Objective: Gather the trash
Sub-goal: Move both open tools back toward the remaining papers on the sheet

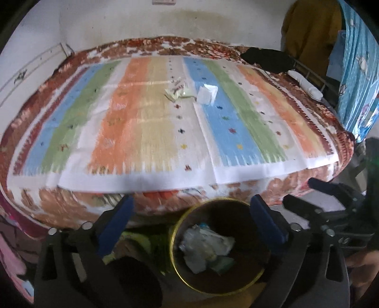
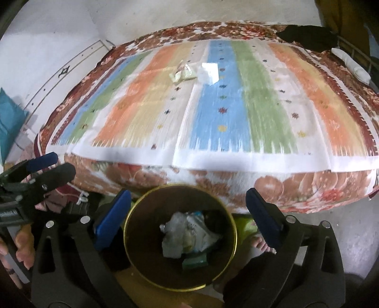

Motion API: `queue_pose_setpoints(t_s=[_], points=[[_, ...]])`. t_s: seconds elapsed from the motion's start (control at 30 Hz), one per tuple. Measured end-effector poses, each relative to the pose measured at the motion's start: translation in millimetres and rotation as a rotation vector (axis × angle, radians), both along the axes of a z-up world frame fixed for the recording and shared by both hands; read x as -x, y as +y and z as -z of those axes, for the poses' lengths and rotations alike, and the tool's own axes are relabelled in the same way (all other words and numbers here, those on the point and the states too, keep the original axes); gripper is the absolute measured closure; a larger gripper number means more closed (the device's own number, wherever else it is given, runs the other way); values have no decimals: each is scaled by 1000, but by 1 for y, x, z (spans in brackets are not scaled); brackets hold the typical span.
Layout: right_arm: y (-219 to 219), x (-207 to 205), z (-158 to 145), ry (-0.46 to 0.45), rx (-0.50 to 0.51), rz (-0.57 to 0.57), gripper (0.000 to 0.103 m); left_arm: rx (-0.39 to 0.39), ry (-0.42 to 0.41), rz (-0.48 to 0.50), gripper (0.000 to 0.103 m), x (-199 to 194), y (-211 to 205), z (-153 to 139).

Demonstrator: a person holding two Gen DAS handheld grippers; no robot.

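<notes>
I saw the bin (image 2: 180, 237) holding crumpled wrappers (image 2: 187, 234); both my claws, left (image 1: 191, 225) and right (image 2: 188, 218), hung wide and empty above it. More trash (image 1: 177, 91) lay far across the bed (image 1: 165, 132).

Right gripper (image 1: 299, 190): pale digits on the black body, seen from the left wrist view; they look like "45", the reading is uncertain.
Left gripper (image 2: 61, 163): strip label with white lettering on the body, seen from the right wrist view; too blurred to read.
Wrappers (image 1: 176, 91): reddish print on the pale pieces lying on the striped cloth (image 1: 151, 123); no letters can be made out in either view.
Trash (image 2: 182, 237) in bin (image 2: 132, 213): crumpled packets with faint coloured print; nothing legible.
Wall plate (image 1: 163, 2): cut off at the top edge; no text readable.
</notes>
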State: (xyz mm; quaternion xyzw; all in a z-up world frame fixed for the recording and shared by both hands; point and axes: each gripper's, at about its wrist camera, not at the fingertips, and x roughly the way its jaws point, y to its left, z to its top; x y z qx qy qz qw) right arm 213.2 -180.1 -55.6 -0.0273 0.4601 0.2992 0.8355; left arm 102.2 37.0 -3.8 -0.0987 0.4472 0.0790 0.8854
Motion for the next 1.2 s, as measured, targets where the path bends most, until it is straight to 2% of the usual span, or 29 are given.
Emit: queue_pose_setpoints(t_s=[0.1, 0.27, 0.47, 0.7, 1.07, 1.2], points=[[1, -14, -5, -20, 8, 24, 9, 2, 13, -1, 6, -14, 6, -1], [9, -35, -12, -53, 23, 38, 9, -8, 11, -58, 6, -37, 22, -7], [22, -65, -25, -77, -14, 52, 9, -33, 3, -63, 6, -70, 28, -11], [39, -96, -30, -110, -24, 37, 9, -14, 6, -53, 6, -106, 37, -11], [76, -142, -15, -147, 36, 4, 9, 45, -16, -82, 6, -156, 70, 2], [87, -156, -8, -157, 54, -5, 9, 44, -38, -81, 6, -171, 83, 4]])
